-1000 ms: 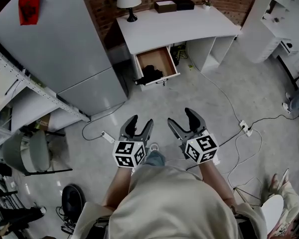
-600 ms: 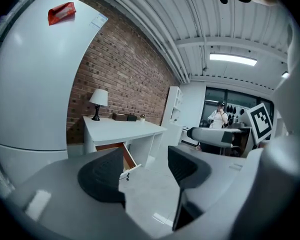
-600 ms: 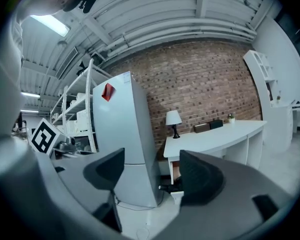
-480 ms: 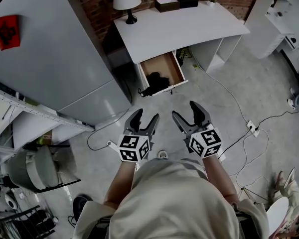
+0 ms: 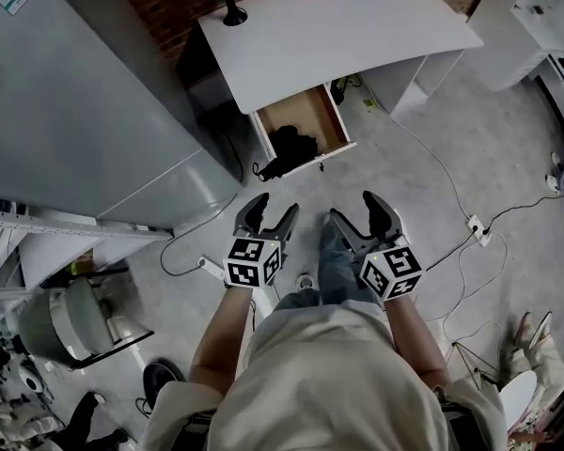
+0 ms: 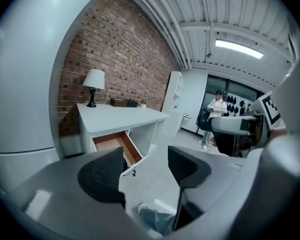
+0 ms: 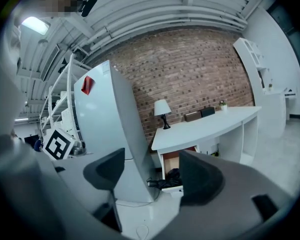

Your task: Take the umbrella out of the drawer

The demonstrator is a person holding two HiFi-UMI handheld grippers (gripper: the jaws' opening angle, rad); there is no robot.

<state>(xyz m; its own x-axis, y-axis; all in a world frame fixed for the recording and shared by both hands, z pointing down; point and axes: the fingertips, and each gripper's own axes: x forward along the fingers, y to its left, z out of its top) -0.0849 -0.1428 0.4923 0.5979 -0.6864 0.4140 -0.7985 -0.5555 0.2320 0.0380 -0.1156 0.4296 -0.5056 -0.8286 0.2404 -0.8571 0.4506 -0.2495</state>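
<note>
The umbrella (image 5: 287, 147) lies in the open drawer (image 5: 339, 120) of the white desk (image 5: 338, 36). It is bunched toward the drawer's front, and the wooden bottom behind it is bare. The drawer already stands pulled out, so I judge there is nothing to open first and the umbrella can be reached from above or from the front.

I hold my left gripper (image 5: 273, 209) and right gripper (image 5: 356, 209) side by side in front of me, both aimed toward the drawer and well apart from it, with floor between. Each has its jaws spread and nothing between the pads. I carry them open because the next thing they must do, as I read it, is close on the umbrella. They are level with each other, so either one could take it while the other steadies the drawer.

The umbrella looks black, folded short and loosely gathered, a soft lump of fabric rather than a neat roll. Its dark handle end pokes out over the drawer's front edge on the side toward the tall grey cabinet (image 5: 85, 101). That stub seems the firmest place to pinch. The cloth would likely give under the pads and could drag on the drawer's wall as it lifts.
</note>
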